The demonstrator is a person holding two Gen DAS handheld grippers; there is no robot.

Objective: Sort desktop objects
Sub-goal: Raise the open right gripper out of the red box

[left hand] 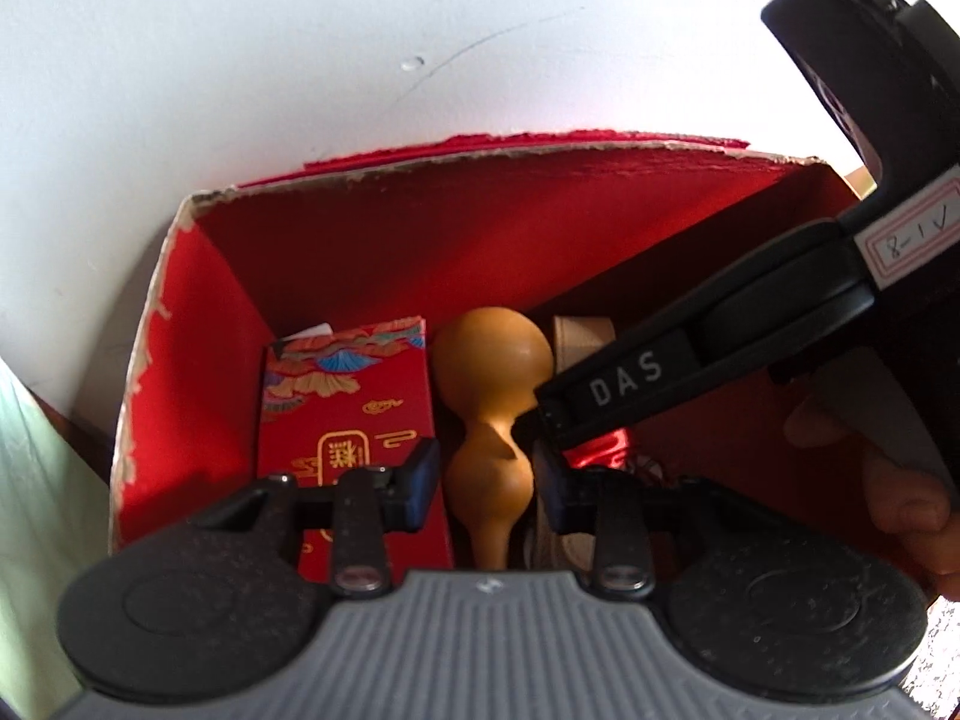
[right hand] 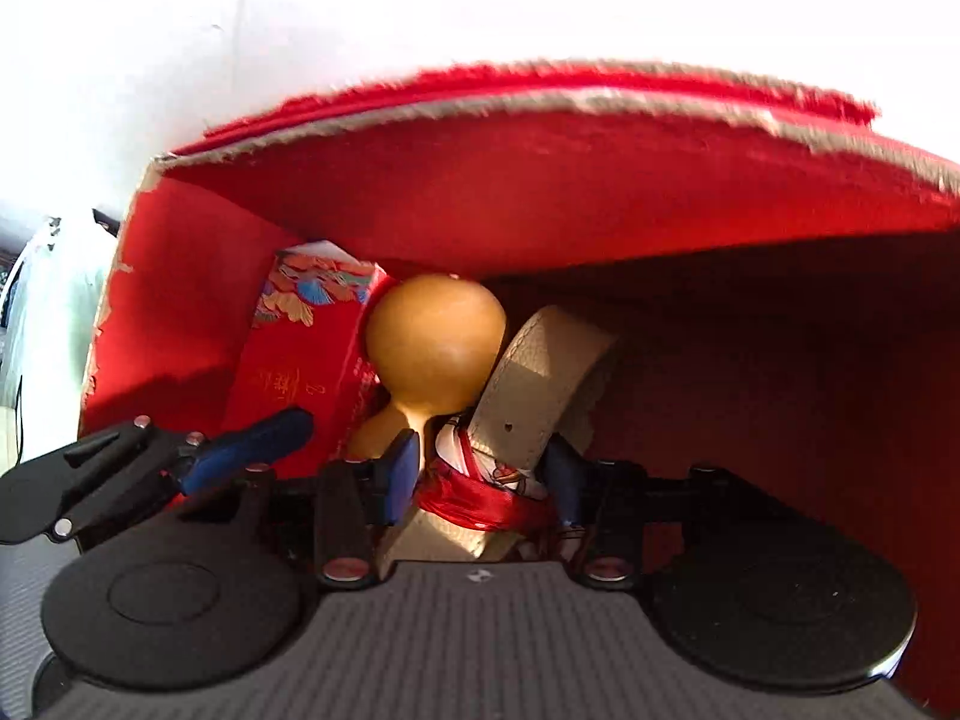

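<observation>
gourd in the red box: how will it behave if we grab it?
The gourd looks smooth and glossy, so the fingers may slip off its curves. Its round bulbs suggest it rolls once freed from the red packet beside it. Probably hollow and light; the waist looks chipped, perhaps brittle.

In box (left hand: 372, 252): packet (left hand: 351, 414) left, gourd (left hand: 492, 372) mid, belt (right hand: 540, 372) right.
</observation>
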